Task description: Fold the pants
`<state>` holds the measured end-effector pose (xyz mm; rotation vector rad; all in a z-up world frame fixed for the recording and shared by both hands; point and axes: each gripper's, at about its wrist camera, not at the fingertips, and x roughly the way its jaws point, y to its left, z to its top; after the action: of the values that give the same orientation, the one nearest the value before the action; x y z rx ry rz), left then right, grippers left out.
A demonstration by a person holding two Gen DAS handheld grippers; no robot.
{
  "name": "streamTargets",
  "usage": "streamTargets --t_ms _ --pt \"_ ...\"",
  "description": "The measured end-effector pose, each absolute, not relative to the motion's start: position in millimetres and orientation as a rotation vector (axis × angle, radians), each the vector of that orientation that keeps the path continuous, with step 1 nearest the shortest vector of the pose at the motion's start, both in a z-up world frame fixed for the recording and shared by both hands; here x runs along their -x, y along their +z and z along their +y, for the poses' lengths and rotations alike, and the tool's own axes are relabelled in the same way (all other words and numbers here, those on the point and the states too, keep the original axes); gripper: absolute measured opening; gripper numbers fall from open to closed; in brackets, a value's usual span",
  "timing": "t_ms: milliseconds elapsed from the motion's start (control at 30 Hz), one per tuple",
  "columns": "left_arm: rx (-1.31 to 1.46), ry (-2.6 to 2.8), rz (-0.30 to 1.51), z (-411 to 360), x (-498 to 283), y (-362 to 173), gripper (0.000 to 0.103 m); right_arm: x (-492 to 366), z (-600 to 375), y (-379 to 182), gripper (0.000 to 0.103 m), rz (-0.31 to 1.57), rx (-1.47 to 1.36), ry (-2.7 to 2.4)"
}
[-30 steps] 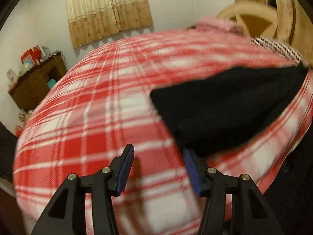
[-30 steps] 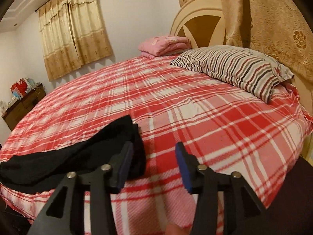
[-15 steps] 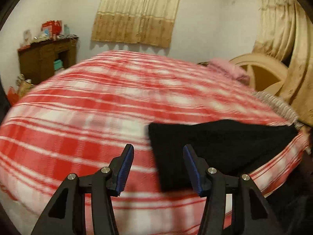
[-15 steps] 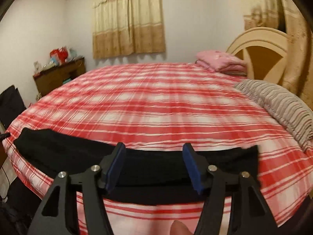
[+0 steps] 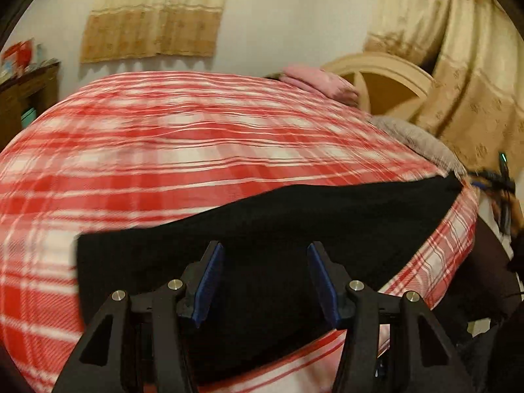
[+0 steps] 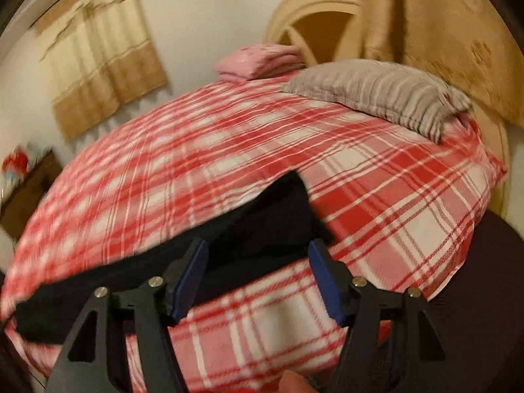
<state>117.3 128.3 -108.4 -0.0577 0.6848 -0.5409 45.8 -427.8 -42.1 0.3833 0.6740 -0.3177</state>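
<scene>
Black pants (image 5: pixel 294 229) at six o'clock on plaid bedspread (image 5: pixel 163 150): soft, limp, light. Best pinched at end corners. Left gripper (image 5: pixel 265 281), right gripper (image 6: pixel 257 278) half-open, empty.

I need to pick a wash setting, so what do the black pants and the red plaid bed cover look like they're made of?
Black pants: probably a soft matte knit or fleece; the surface shows no sheen and lies limp, though blur hides the weave.
Red plaid bed cover: likely a woven or brushed cotton-type blanket; a fine ribbed texture shows in the white squares, with a dull finish.
</scene>
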Motion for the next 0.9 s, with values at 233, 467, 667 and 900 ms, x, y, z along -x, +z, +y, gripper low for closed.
streamTargets --t_ms 233,467,667,900 --pt "0.031 -0.596 0.725 87 -125 -116 0.056 -103 -446 -46 0.063 0.753 -0.583 -0.272" --pt "0.075 -0.577 0.793 92 -133 -136 0.056 -134 -450 -63 0.047 0.888 -0.568 -0.382" --pt "0.099 -0.584 0.811 93 -134 -146 0.056 -147 -469 -80 0.008 0.906 -0.662 -0.409" --pt "0.114 -0.588 0.809 94 -134 -147 0.056 -117 -446 6 0.007 0.504 -0.624 -0.142"
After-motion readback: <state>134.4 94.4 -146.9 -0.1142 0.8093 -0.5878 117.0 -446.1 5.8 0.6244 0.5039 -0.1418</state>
